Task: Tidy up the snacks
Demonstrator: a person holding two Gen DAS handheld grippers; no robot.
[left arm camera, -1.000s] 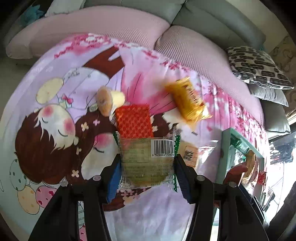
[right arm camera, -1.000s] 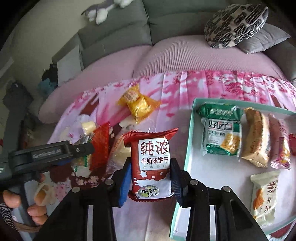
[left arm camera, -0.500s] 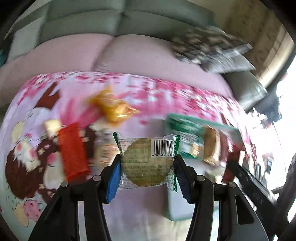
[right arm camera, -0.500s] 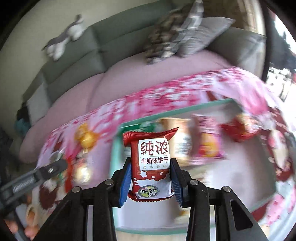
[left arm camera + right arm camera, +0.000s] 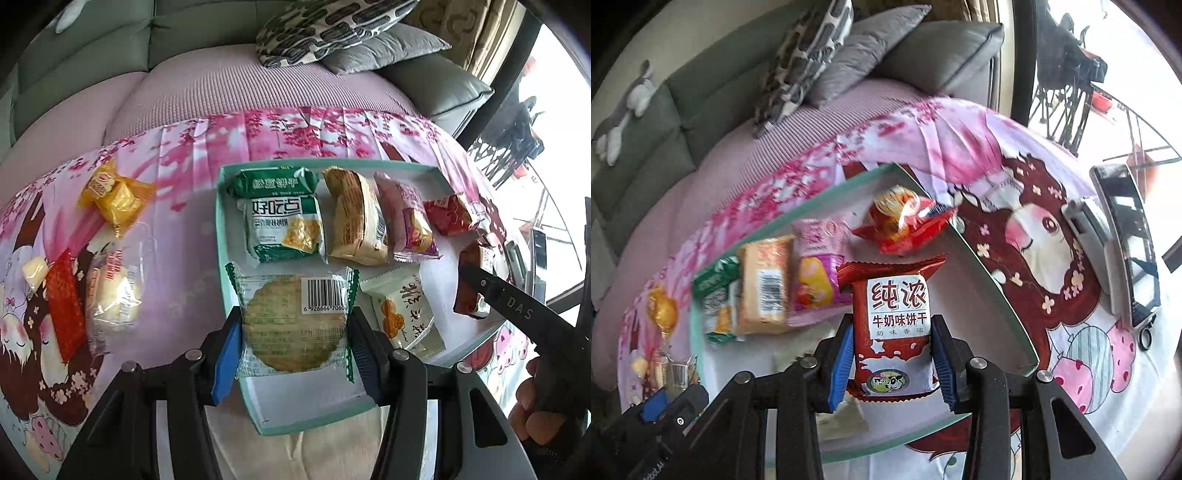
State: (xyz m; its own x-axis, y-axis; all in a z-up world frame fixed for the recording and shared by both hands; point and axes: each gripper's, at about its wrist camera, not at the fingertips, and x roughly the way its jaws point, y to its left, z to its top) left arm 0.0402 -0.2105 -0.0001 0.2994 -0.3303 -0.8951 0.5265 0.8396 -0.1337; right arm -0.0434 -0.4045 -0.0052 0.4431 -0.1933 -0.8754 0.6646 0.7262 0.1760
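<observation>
My left gripper [image 5: 293, 352] is shut on a clear-wrapped round cracker packet [image 5: 291, 325] and holds it above the near left part of the teal-rimmed tray [image 5: 221, 236]. My right gripper [image 5: 892, 363] is shut on a red milk biscuit packet [image 5: 892, 325] and holds it over the right part of the same tray [image 5: 993, 291]. The tray holds a green packet [image 5: 280, 214], a tan packet [image 5: 356, 218], a pink packet [image 5: 406, 221], a red packet [image 5: 450, 216] and a white packet [image 5: 404, 310].
Loose snacks lie on the pink cartoon cloth left of the tray: a yellow packet [image 5: 112, 194], a red packet [image 5: 66, 306], a clear-wrapped cake [image 5: 114, 295]. A phone [image 5: 1126, 243] lies to the right of the tray. A sofa with cushions [image 5: 332, 26] is behind.
Both grippers swung right from the loose snacks to above the tray, each still holding its packet. The right gripper moved furthest, to the tray's right side.
</observation>
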